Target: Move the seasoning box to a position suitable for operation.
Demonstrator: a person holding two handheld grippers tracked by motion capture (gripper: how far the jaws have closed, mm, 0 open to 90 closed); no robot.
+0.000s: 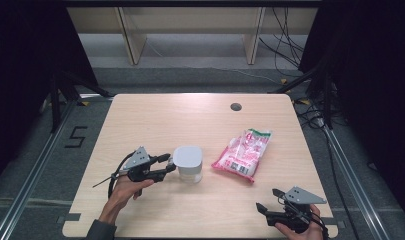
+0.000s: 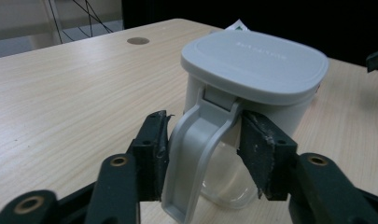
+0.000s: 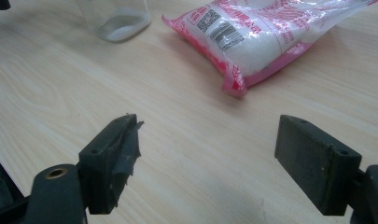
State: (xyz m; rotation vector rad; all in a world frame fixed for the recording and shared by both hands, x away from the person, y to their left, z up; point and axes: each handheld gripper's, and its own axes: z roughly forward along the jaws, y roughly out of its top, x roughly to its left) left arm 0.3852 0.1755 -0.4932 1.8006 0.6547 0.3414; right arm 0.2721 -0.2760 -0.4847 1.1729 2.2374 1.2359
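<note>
Grey-lidded and clear-walled, the jar (image 1: 188, 164) stands upright near the middle of the wooden table (image 1: 155, 117), its grey handle (image 2: 196, 154) pointing toward the left gripper (image 1: 169, 165). That gripper's jaws straddle the handle: one pad touches its side, while the other stands a little apart, so the handle is not yet clamped. A pink and white bag (image 1: 243, 153) lies flat just right of the jar. The right gripper (image 1: 269, 200) rests near the table's front right corner, jaws spread wide and holding nothing, well apart from the bag
</note>
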